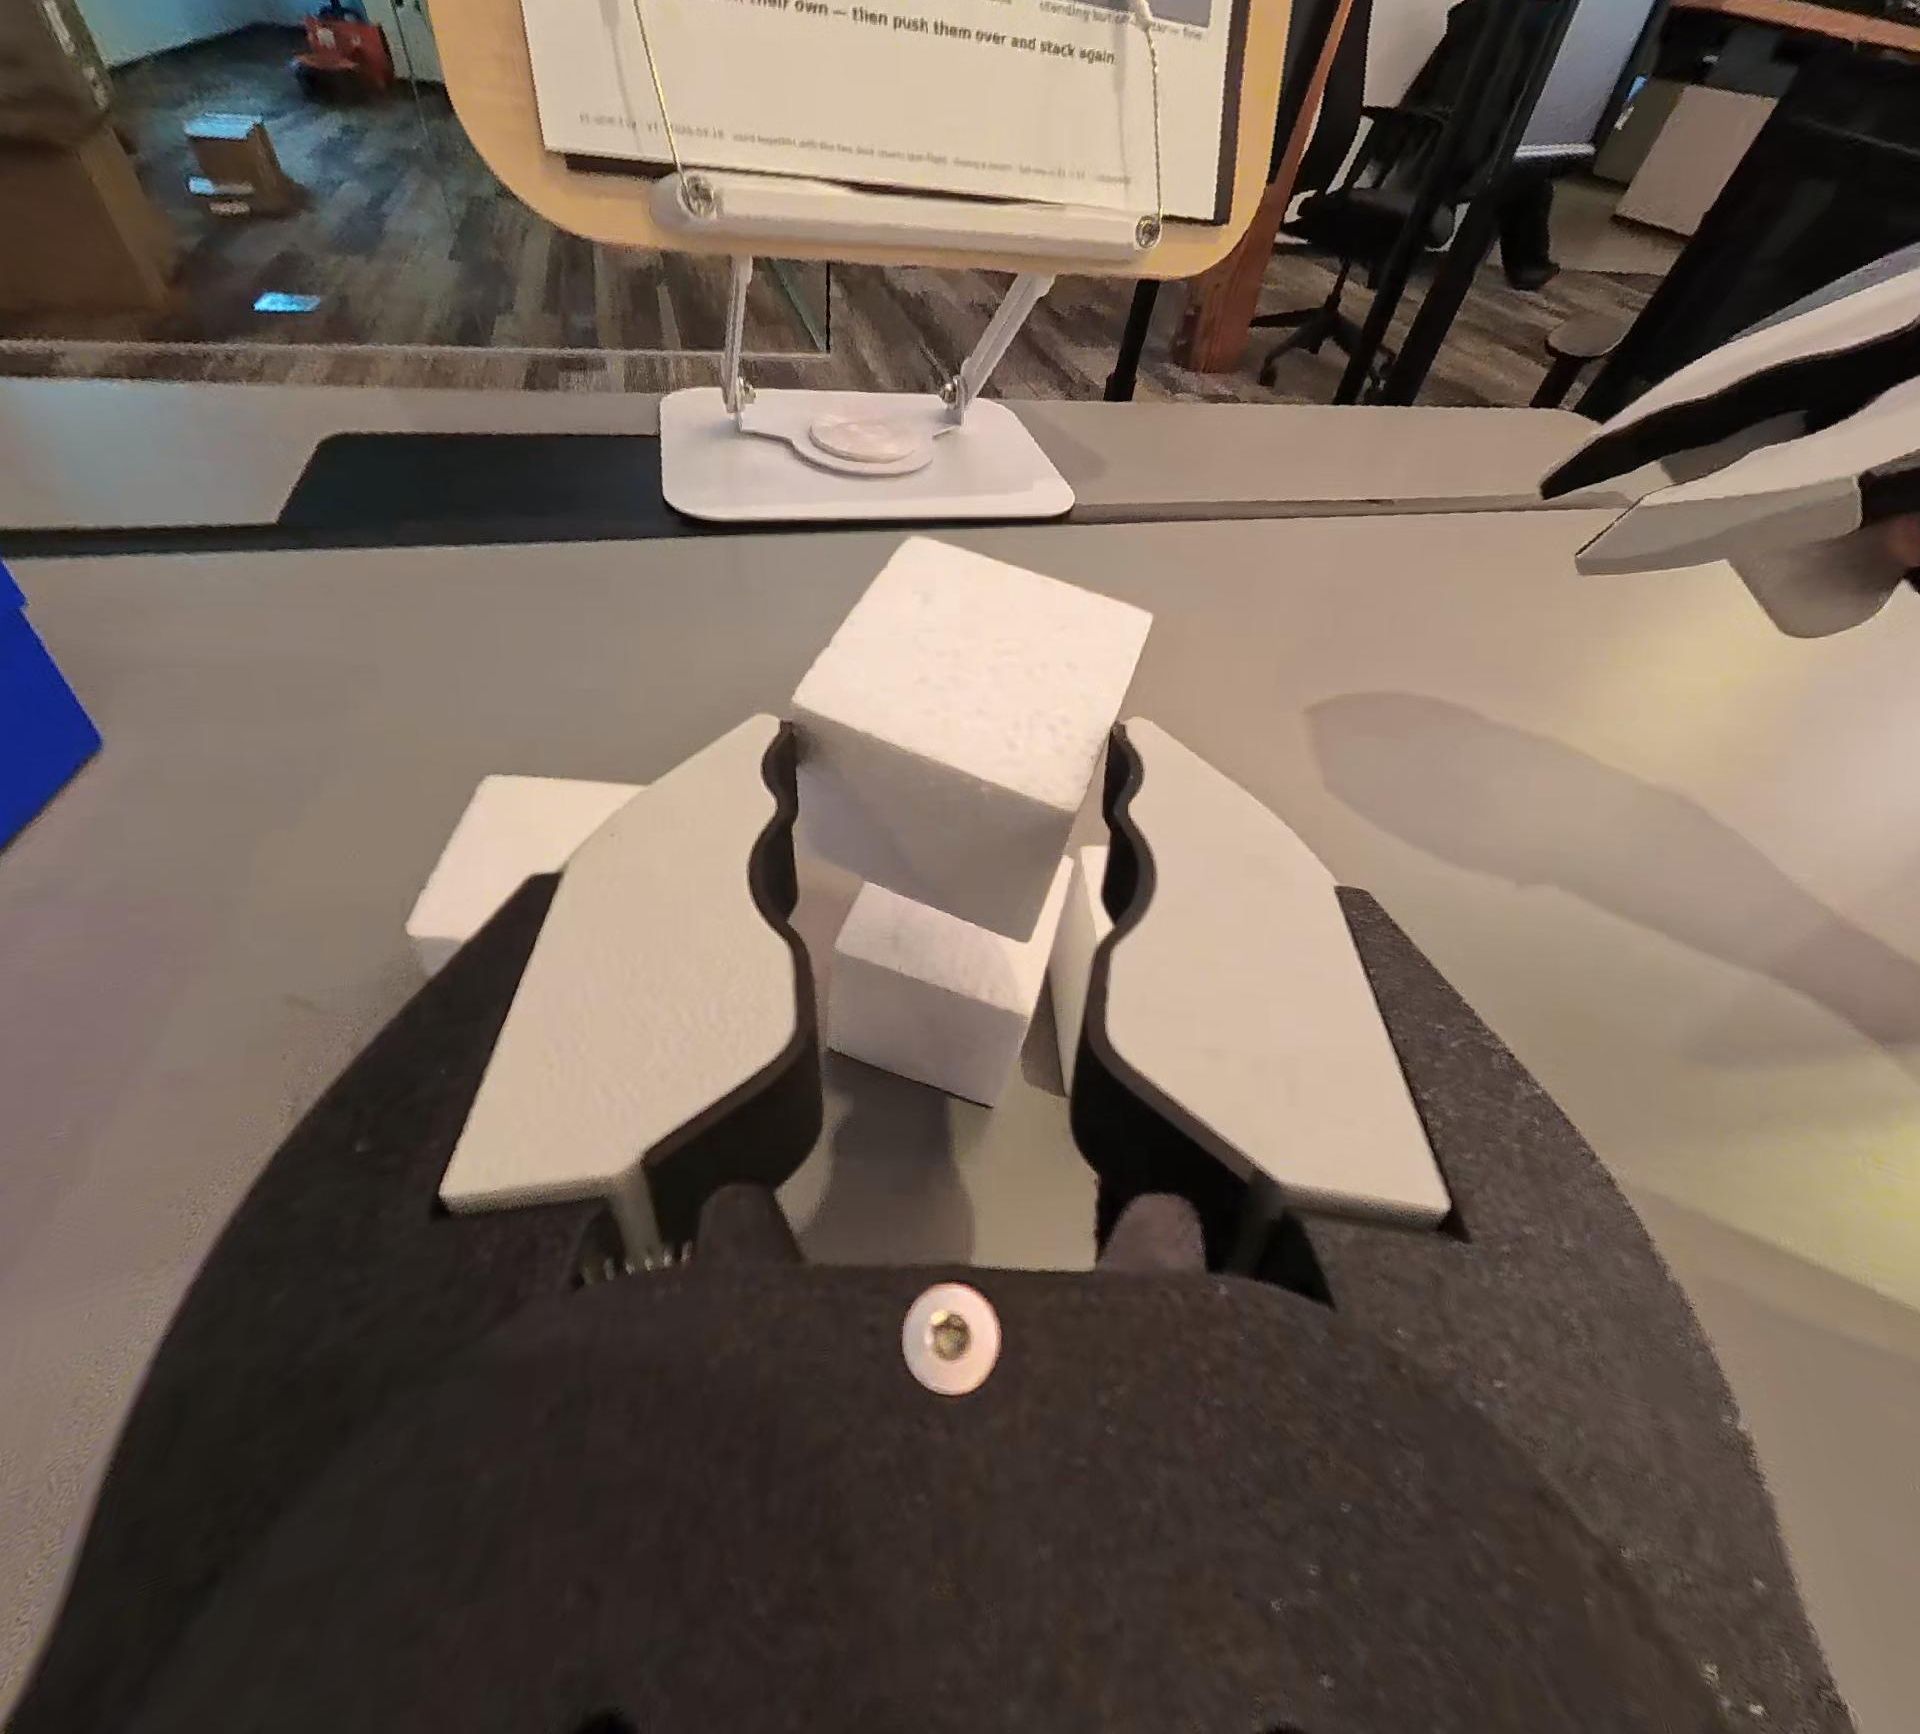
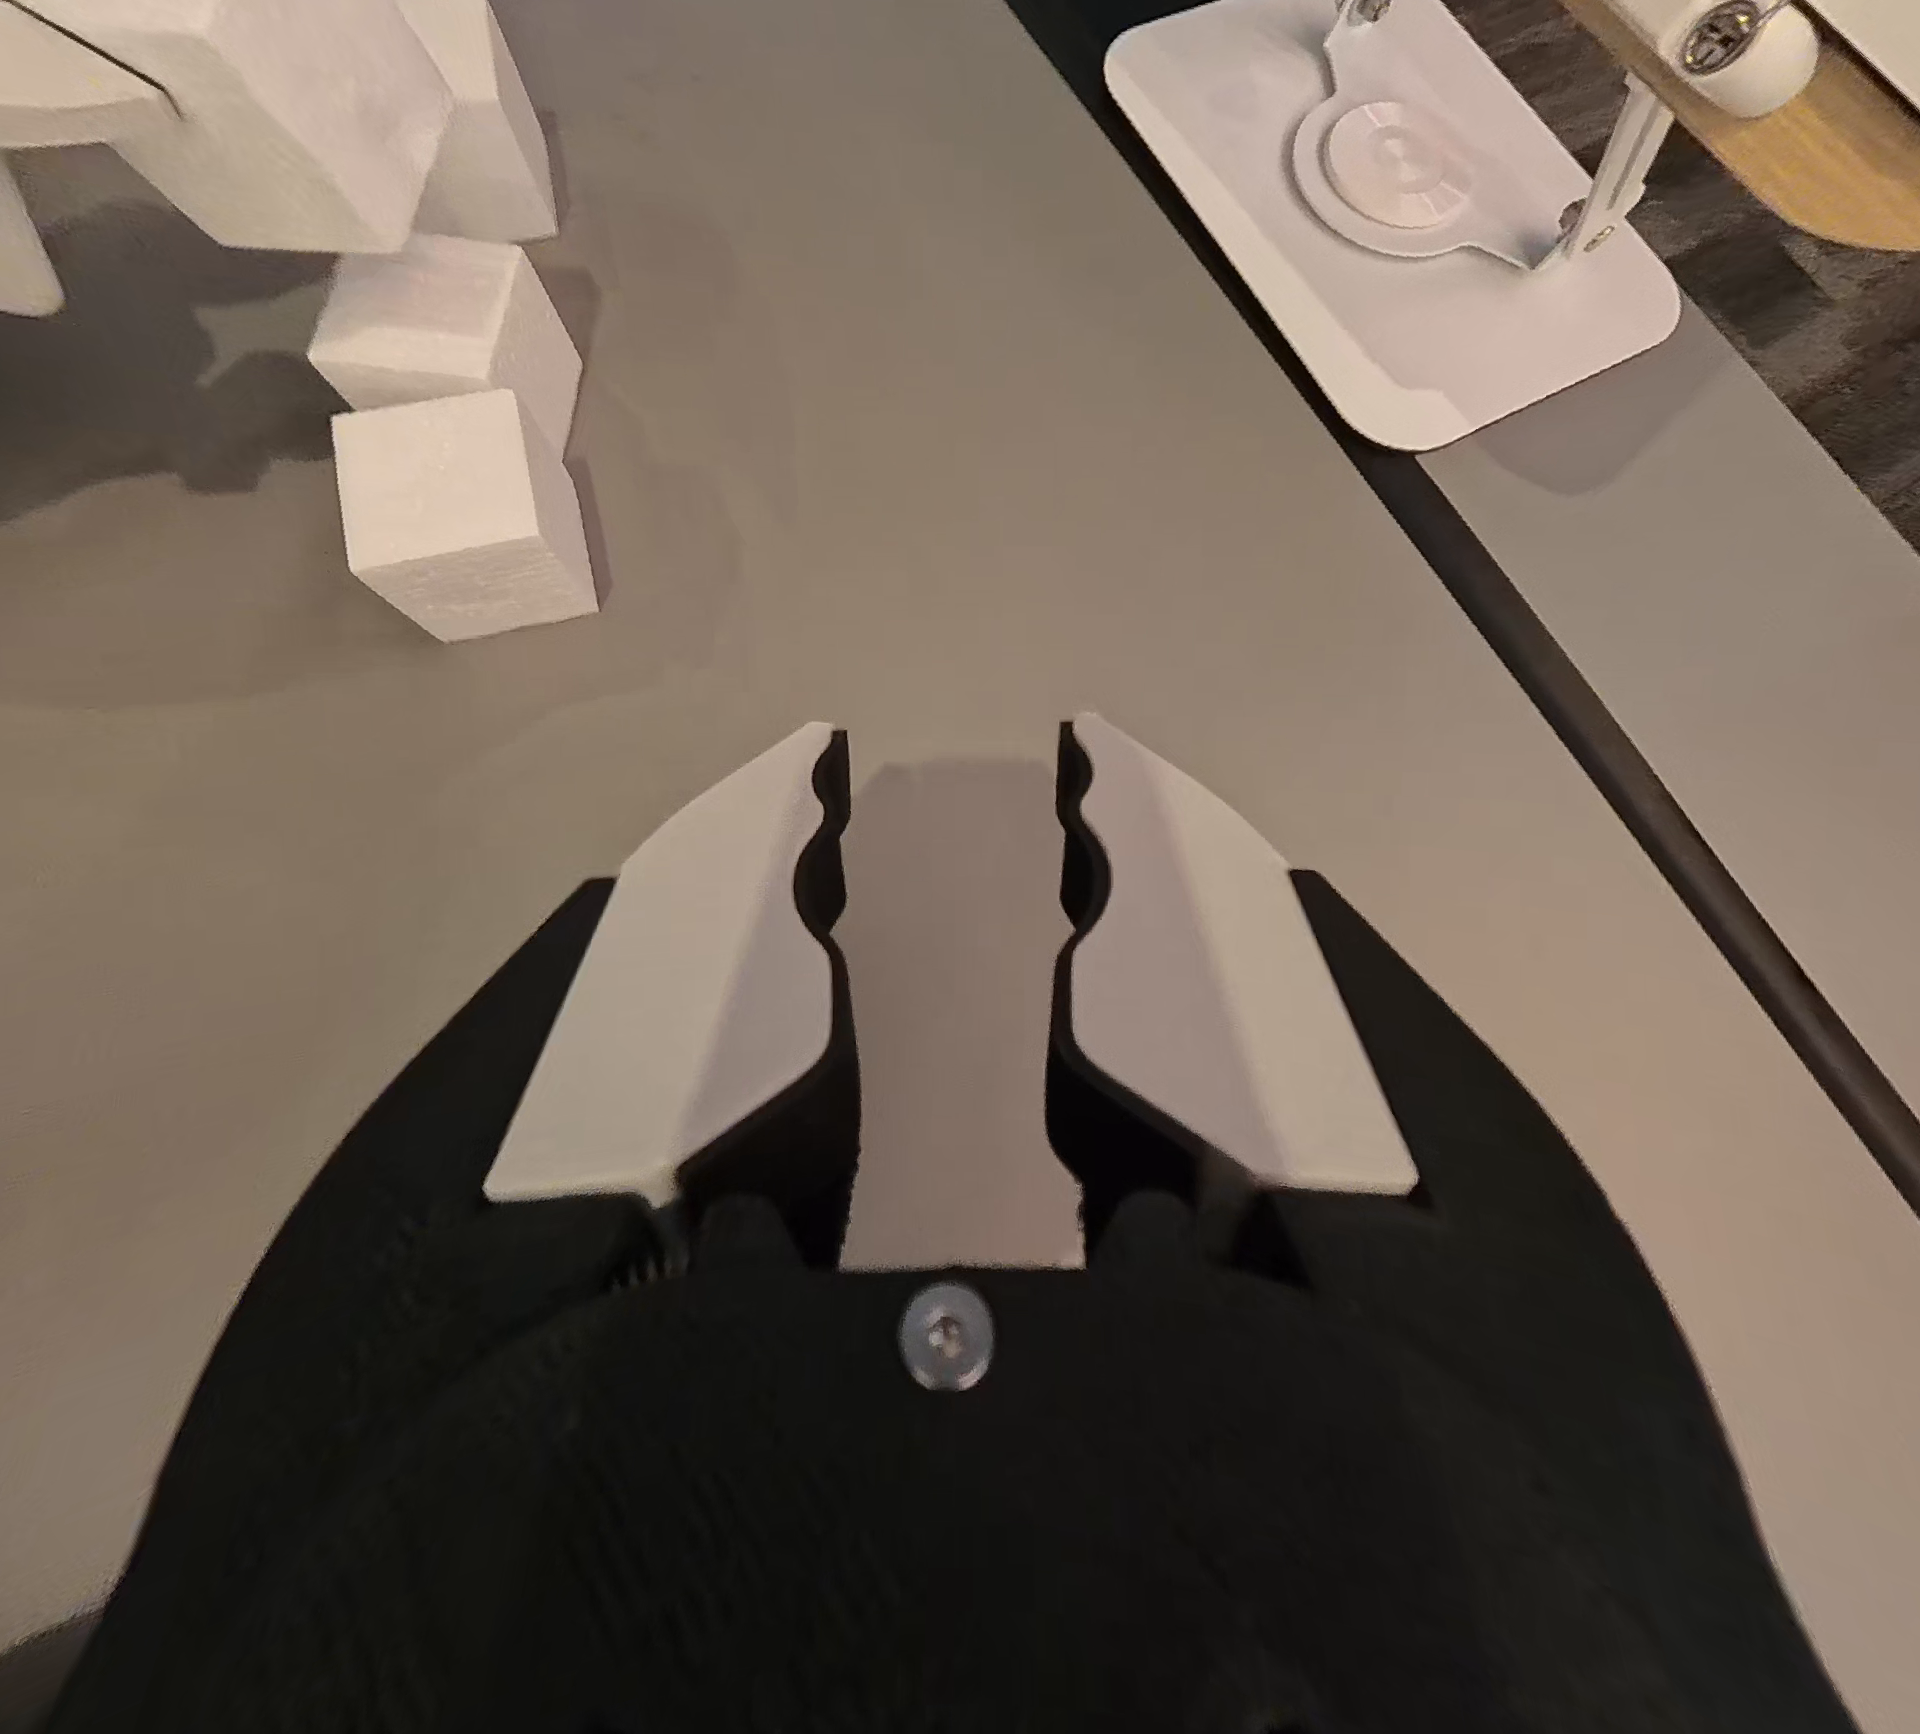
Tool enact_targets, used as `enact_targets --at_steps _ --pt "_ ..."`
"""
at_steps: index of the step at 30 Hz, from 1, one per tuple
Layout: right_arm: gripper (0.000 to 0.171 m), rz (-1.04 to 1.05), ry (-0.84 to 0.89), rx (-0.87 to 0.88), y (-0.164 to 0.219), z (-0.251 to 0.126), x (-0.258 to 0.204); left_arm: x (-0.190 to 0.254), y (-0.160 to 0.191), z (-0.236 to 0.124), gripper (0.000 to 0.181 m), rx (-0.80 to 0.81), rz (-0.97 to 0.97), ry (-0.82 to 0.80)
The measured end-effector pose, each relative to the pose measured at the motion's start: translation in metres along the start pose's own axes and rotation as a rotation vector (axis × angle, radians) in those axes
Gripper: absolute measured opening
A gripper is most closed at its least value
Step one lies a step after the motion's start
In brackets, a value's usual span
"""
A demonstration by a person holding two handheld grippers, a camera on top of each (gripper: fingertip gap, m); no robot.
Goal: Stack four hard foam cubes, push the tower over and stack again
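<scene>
Left gripper (image 1: 948, 739): fingers clamp tilted white hard-foam cube (image 1: 961, 728) above three loose cubes (image 2: 457, 510) on grey surface (image 2: 935, 437) | light, stiff, dentable: you should pinch flat opposite faces, gently | right gripper (image 2: 948, 734): part-open, empty, well apart.

One cube (image 1: 961, 728) hangs above three cubes (image 2: 457, 510) (clustered) on the table (image 2: 935, 437).

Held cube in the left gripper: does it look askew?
Yes. The cube in the left gripper is tilted and turned off square from the cube below it, so it would land crooked.
</scene>
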State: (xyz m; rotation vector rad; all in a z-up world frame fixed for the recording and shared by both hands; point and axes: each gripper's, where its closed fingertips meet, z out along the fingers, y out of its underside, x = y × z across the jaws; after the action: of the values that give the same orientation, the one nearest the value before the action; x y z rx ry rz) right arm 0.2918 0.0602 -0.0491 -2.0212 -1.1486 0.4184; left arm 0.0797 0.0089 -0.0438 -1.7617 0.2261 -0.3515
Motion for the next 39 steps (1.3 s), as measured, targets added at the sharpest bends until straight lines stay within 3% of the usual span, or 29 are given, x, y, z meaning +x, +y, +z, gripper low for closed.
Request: enact_targets --at_steps 29,33,35,39 --pt "0.037 -0.033 0.064 -0.078 0.022 0.001 0.014 0.002 0.029 0.009 0.057 -0.062 0.031 -0.105" --pt "0.054 -0.020 -0.032 -0.026 0.010 0.005 -0.005 0.006 0.022 0.007 0.076 -0.029 0.014 -0.069" --pt "0.070 -0.020 -0.146 0.021 -0.003 0.010 -0.030 0.006 0.010 0.001 0.082 0.020 0.037 -0.054" --pt "0.082 -0.077 -0.287 0.073 -0.029 0.032 -0.081 -0.031 -0.021 -0.025 0.080 0.141 0.111 -0.200"
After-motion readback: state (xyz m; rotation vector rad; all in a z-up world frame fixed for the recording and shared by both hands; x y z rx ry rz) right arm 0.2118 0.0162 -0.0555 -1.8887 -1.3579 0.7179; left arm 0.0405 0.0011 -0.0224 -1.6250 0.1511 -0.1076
